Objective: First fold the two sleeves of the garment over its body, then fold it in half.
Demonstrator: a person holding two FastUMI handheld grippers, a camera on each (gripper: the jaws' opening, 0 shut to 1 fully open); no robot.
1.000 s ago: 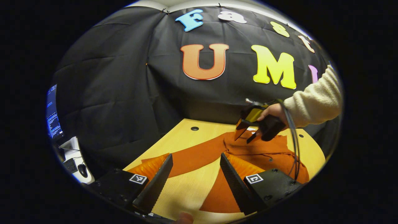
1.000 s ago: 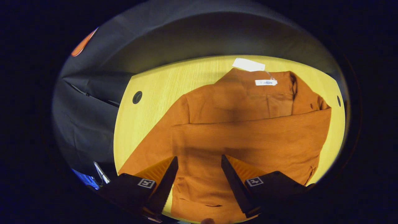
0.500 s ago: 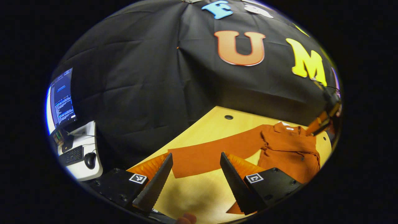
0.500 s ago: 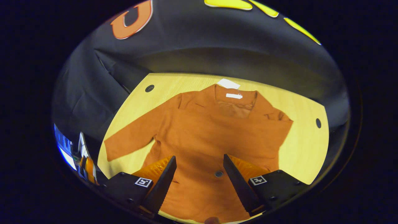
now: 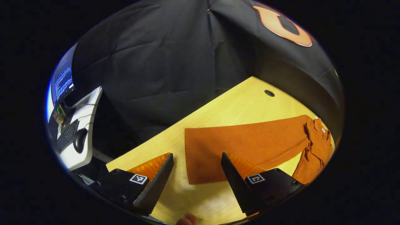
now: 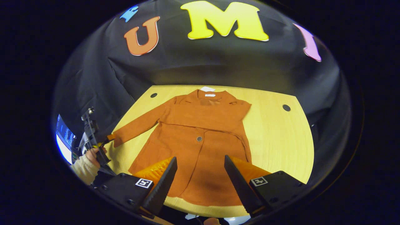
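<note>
The orange coat (image 6: 200, 140) lay flat on the yellow wooden table (image 6: 281, 140), collar toward the black cloth wall (image 6: 218, 62), hem nearest, its left sleeve (image 5: 243, 147) stretched sideways. A keyboard (image 5: 67, 137) sat on a side desk. Both grippers had drawn back within the last second: the right gripper (image 6: 200, 179) hung spread above the hem, the left gripper (image 5: 197, 178) spread just short of the cuff.

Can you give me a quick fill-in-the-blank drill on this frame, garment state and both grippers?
1. The rust-orange long-sleeved garment lies on the light ____ table.
2. One sleeve is already folded across the body; the other sleeve lies stretched ____ on the table.
3. The left gripper hovers at that sleeve's cuff with its jaws ____.
4. The right gripper holds ____, jaws apart over the hem.

Missing words: wooden; flat; open; nothing
</note>
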